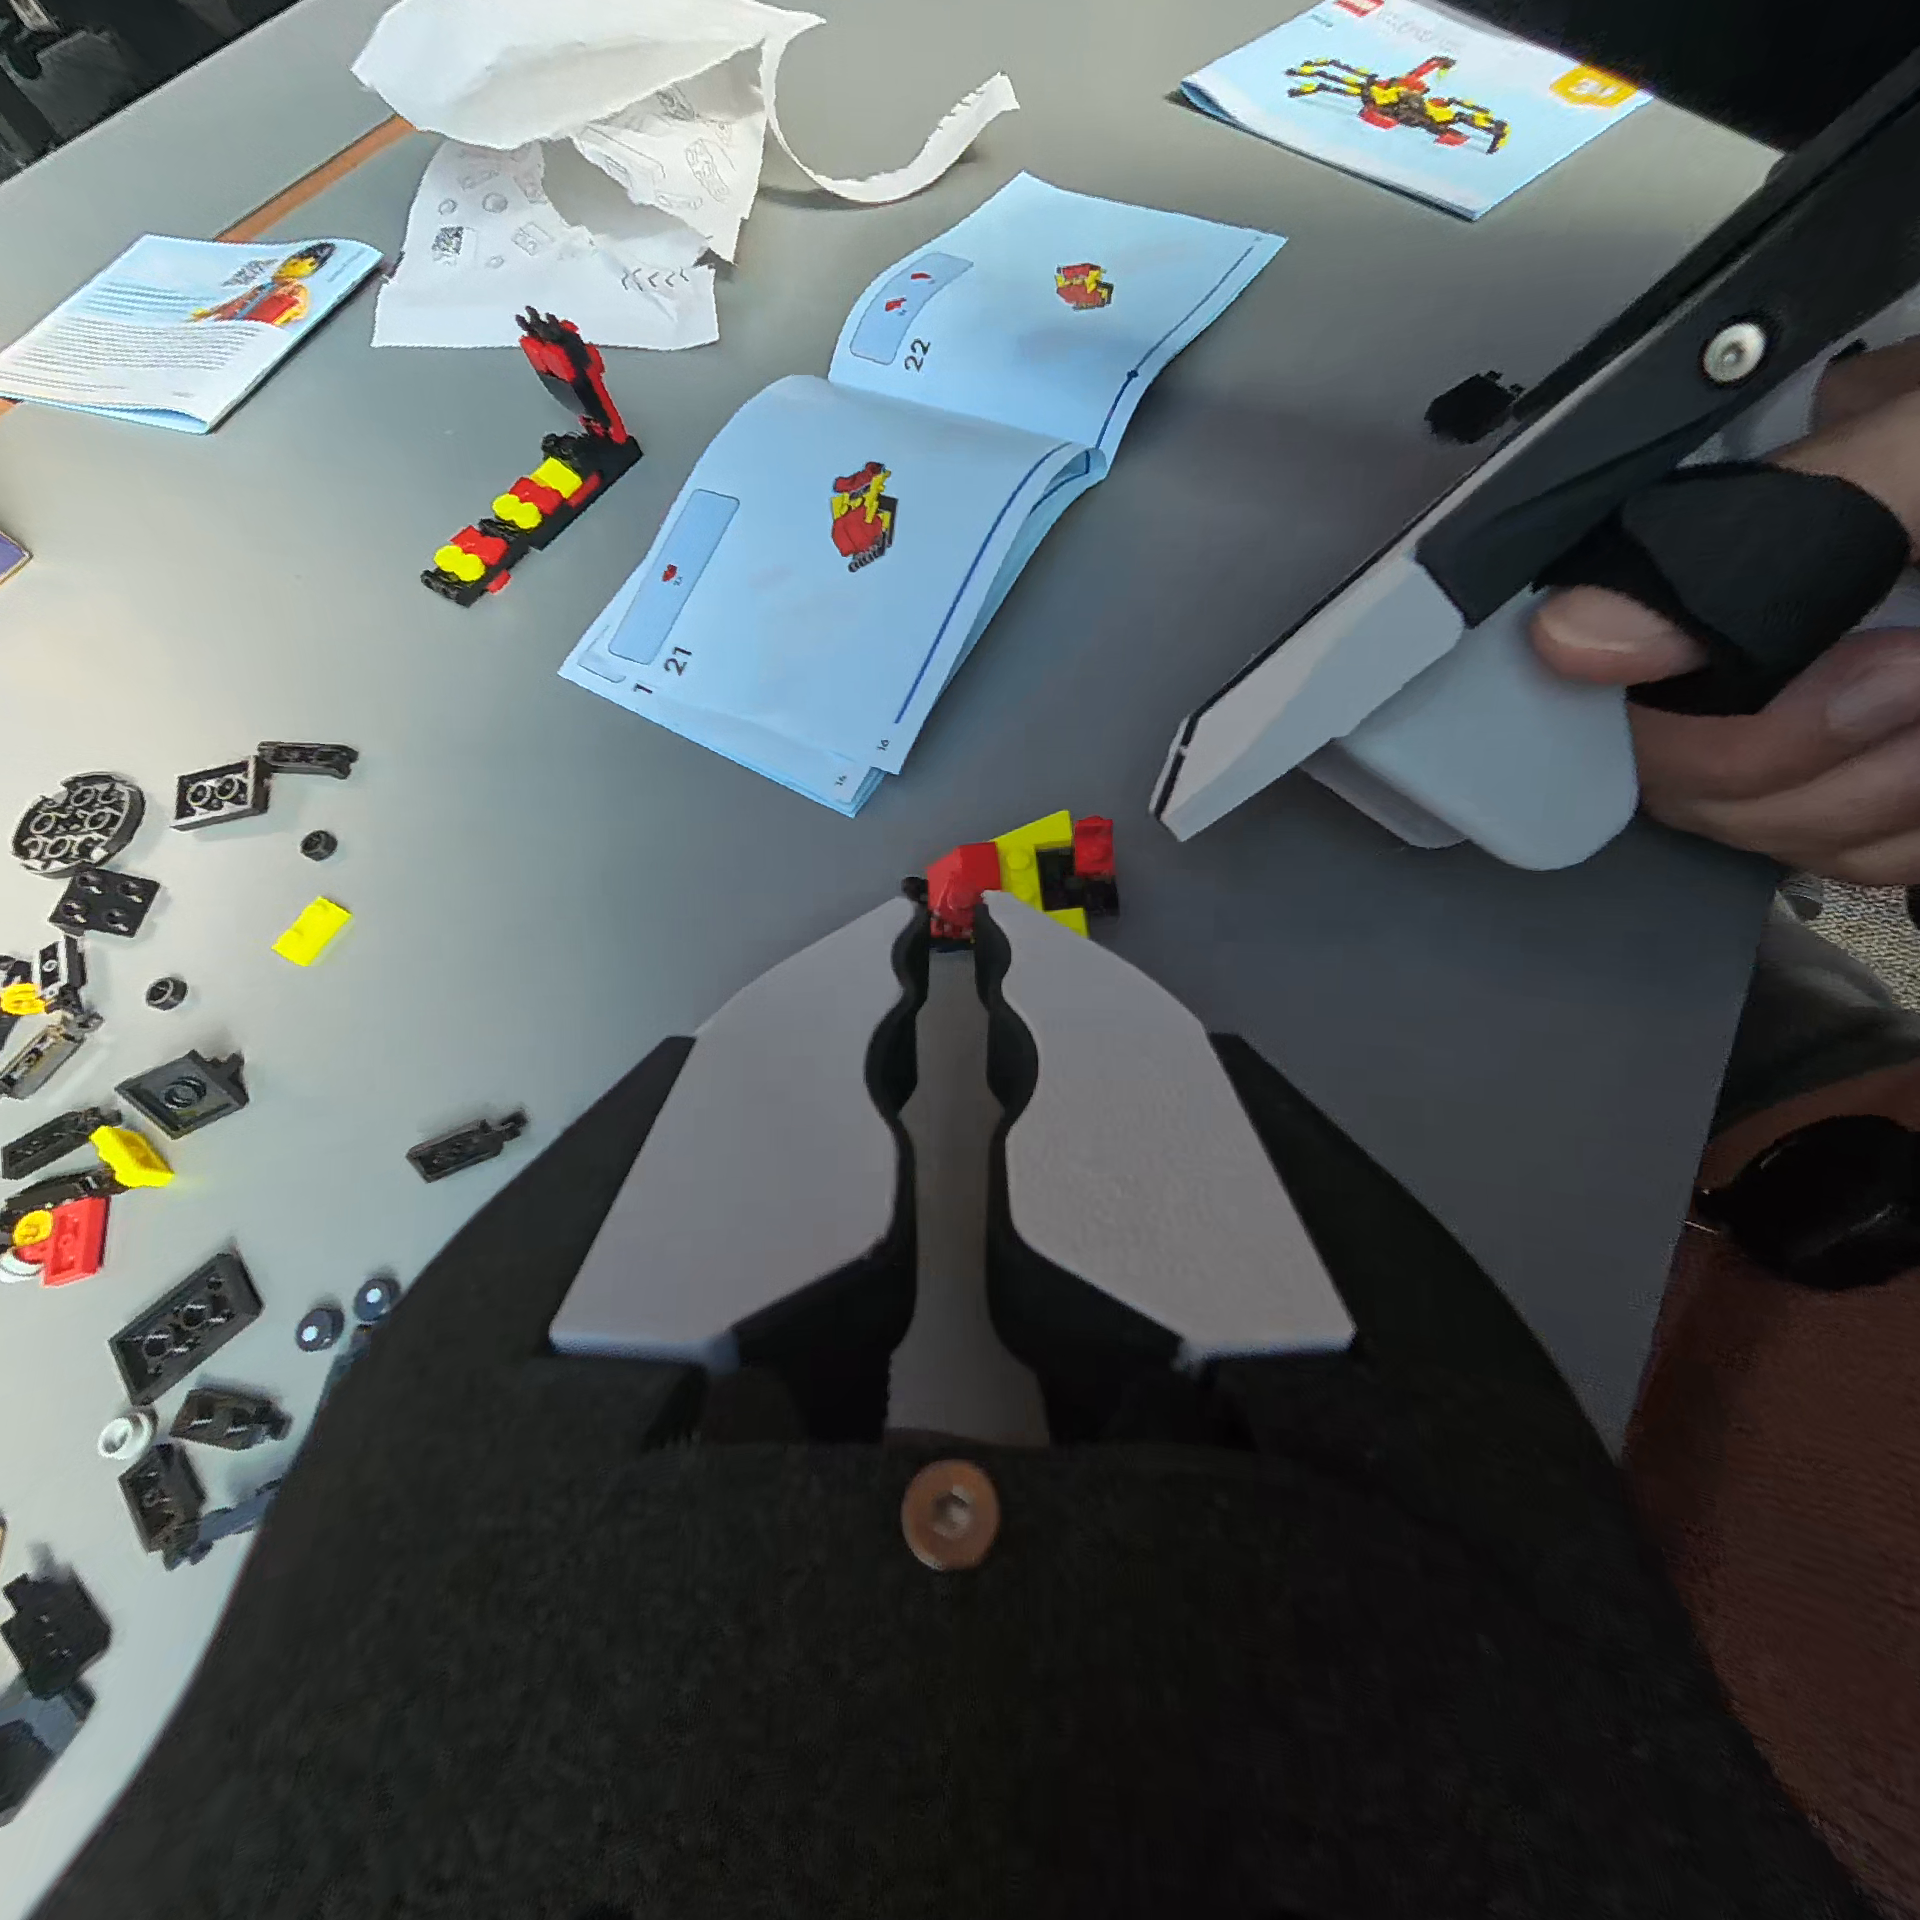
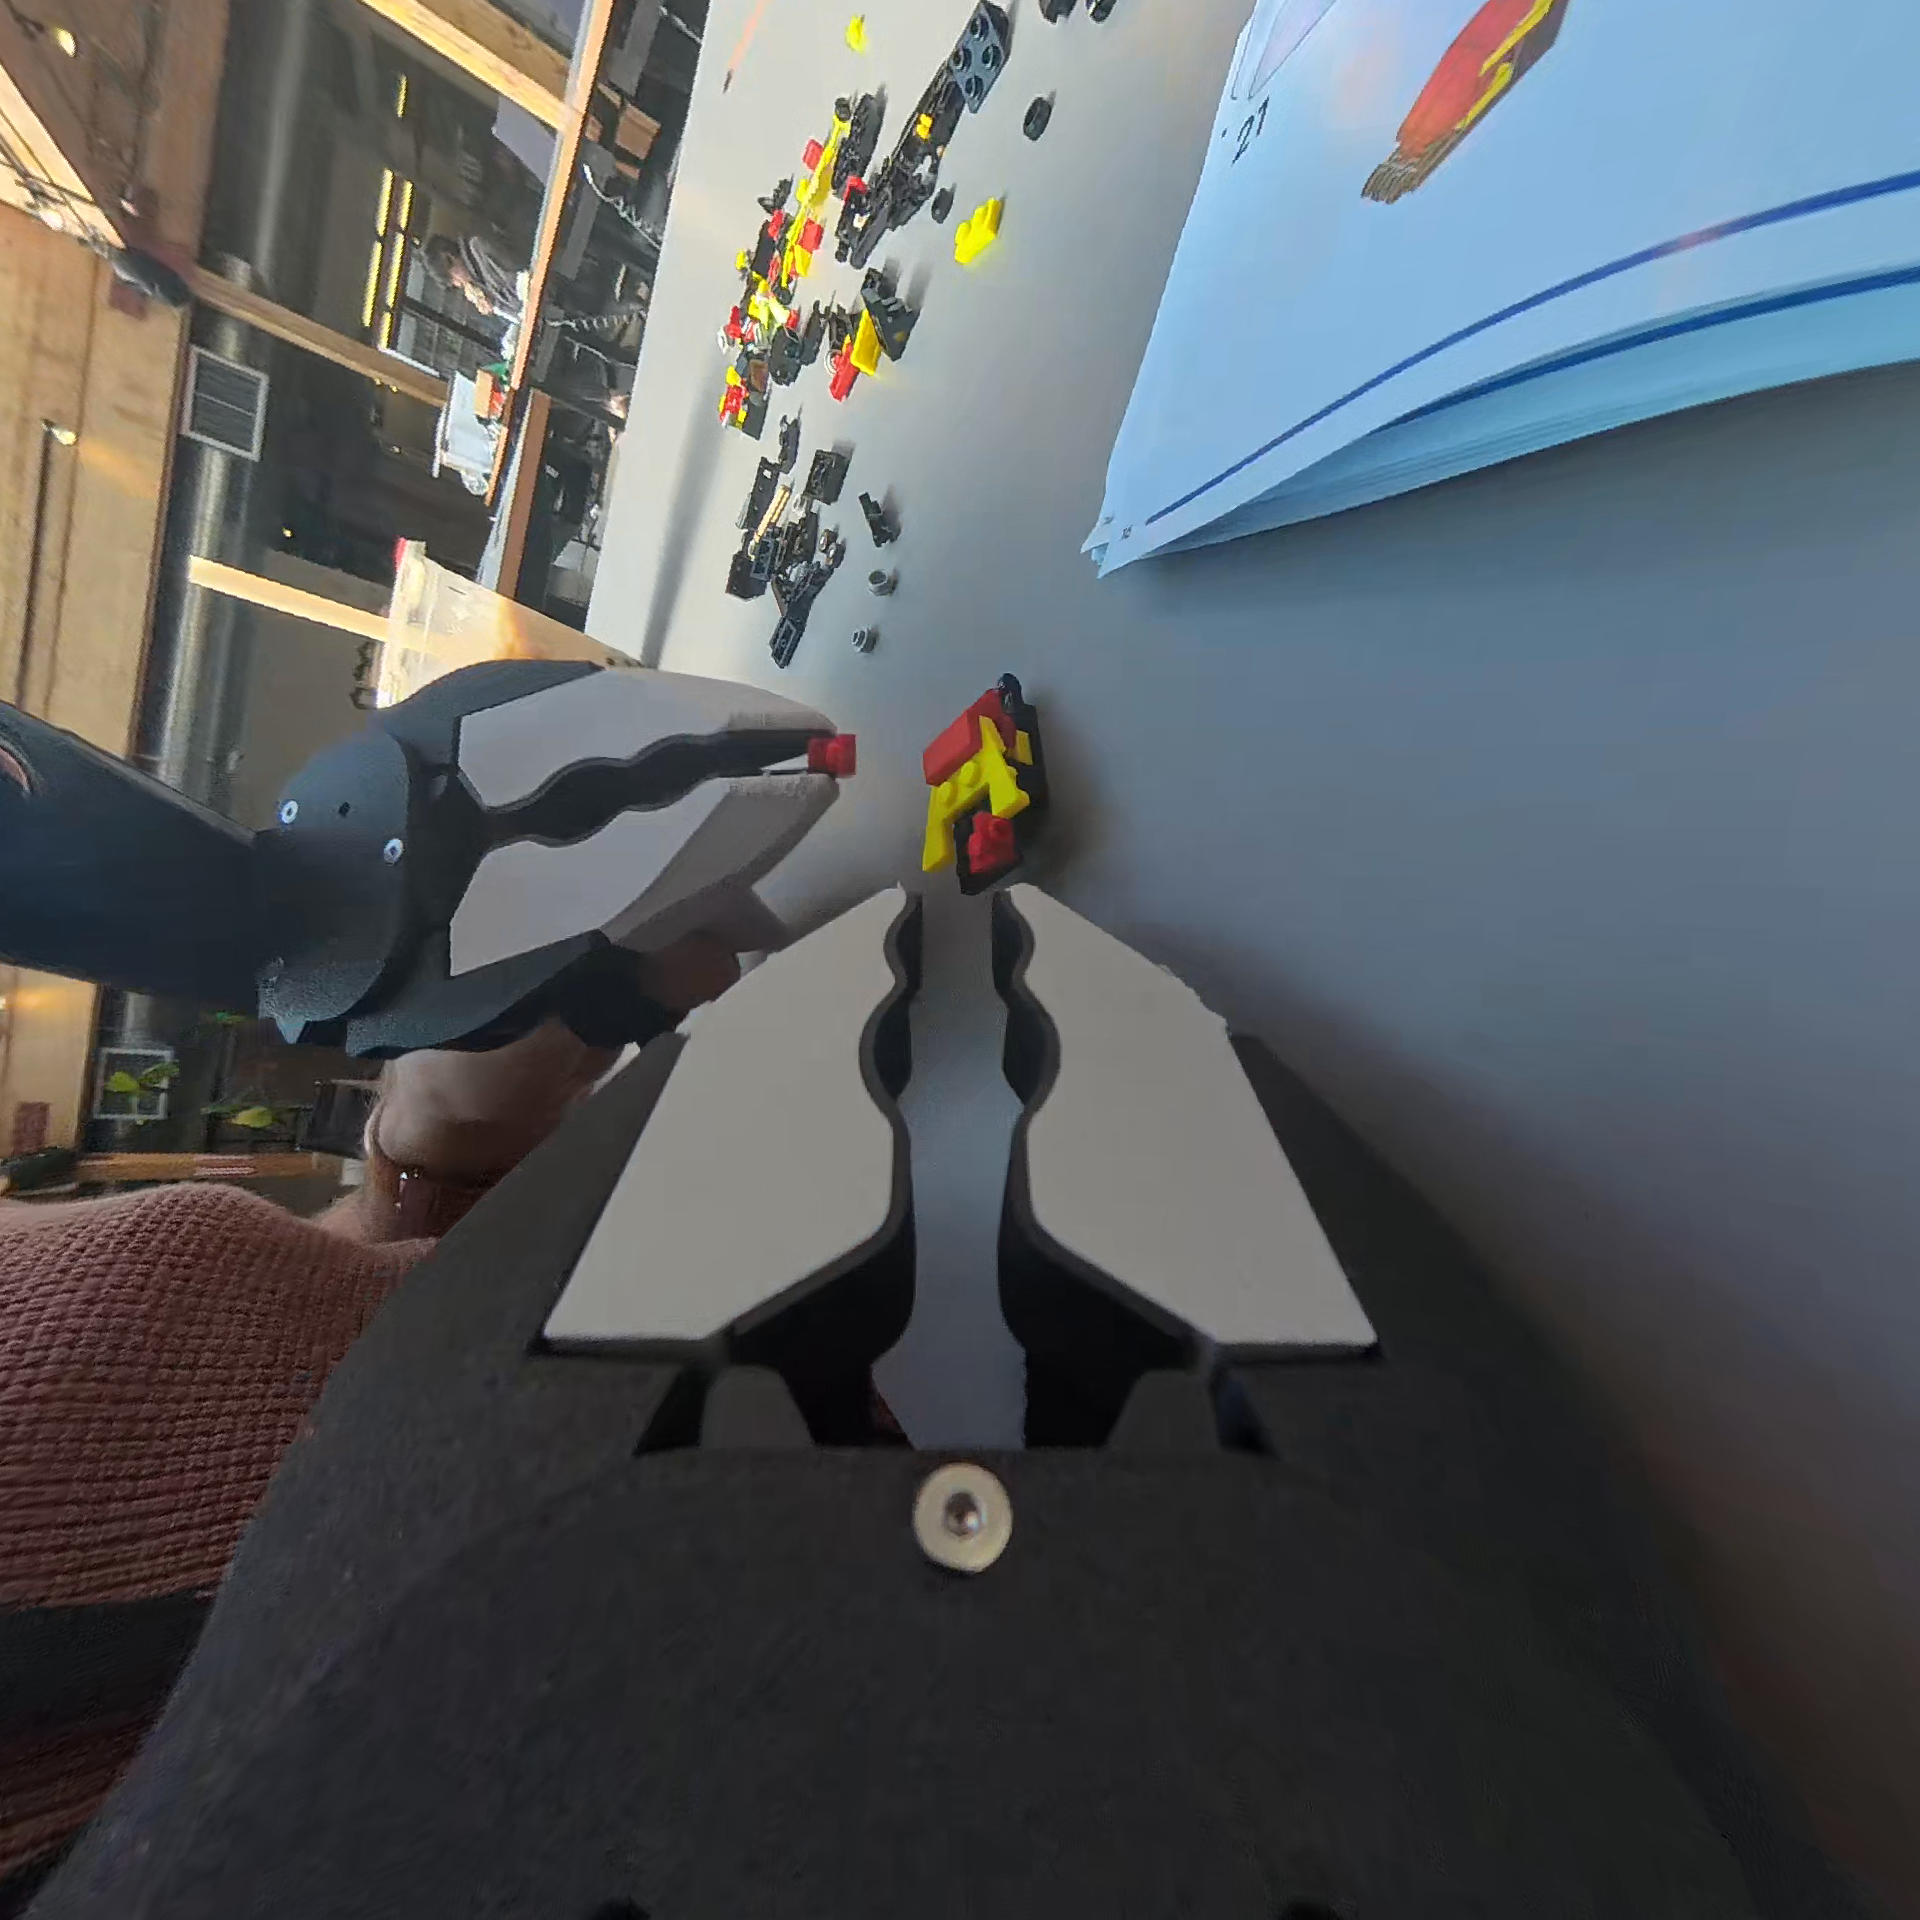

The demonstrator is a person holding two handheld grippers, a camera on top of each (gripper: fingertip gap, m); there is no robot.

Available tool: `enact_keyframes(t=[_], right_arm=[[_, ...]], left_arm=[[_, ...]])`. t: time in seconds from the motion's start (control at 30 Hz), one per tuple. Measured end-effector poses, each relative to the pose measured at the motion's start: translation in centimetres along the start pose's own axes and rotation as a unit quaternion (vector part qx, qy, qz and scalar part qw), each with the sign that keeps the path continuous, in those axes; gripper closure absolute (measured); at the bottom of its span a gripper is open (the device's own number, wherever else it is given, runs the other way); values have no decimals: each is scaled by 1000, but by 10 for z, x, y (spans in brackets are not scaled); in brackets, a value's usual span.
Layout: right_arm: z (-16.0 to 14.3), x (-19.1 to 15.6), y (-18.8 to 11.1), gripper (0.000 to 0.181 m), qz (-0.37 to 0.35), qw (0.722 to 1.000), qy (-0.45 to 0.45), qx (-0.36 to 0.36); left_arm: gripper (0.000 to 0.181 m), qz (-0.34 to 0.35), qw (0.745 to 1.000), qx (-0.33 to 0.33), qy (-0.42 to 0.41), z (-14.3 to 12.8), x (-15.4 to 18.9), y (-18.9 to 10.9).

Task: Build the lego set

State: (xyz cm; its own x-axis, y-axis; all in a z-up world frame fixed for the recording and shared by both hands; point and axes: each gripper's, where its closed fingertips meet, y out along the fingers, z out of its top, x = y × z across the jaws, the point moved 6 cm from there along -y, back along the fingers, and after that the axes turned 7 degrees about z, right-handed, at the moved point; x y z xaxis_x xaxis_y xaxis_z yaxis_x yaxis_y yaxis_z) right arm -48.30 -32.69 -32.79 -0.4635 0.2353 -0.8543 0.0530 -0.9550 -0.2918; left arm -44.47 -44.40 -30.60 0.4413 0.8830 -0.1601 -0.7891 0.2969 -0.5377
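A small red, yellow and black lego assembly lies on the grey table; it also shows in the right wrist view. My left gripper is shut on a small red brick and holds it just short of the assembly, not touching it. The right wrist view shows that left gripper with the red brick at its tips. My right gripper is open by a narrow gap and empty, its tips right beside the assembly. It enters the left wrist view from the right.
An open blue instruction booklet lies behind the assembly. A red, yellow and black tail section stands further left. Several loose pieces are spread at the left. A torn paper bag and two more booklets lie at the back.
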Motion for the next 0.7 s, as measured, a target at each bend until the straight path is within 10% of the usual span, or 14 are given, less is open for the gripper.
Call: enact_keyframes(t=[0.47,0.7], right_arm=[[7,0,2,163,-92,994,-59,-4],[26,5,11,158,-4,998,-12,-64]], left_arm=[[174,-136,989,-24,51,1,-24,26],[173,-137,988,-31,63,-7,-21,21]])
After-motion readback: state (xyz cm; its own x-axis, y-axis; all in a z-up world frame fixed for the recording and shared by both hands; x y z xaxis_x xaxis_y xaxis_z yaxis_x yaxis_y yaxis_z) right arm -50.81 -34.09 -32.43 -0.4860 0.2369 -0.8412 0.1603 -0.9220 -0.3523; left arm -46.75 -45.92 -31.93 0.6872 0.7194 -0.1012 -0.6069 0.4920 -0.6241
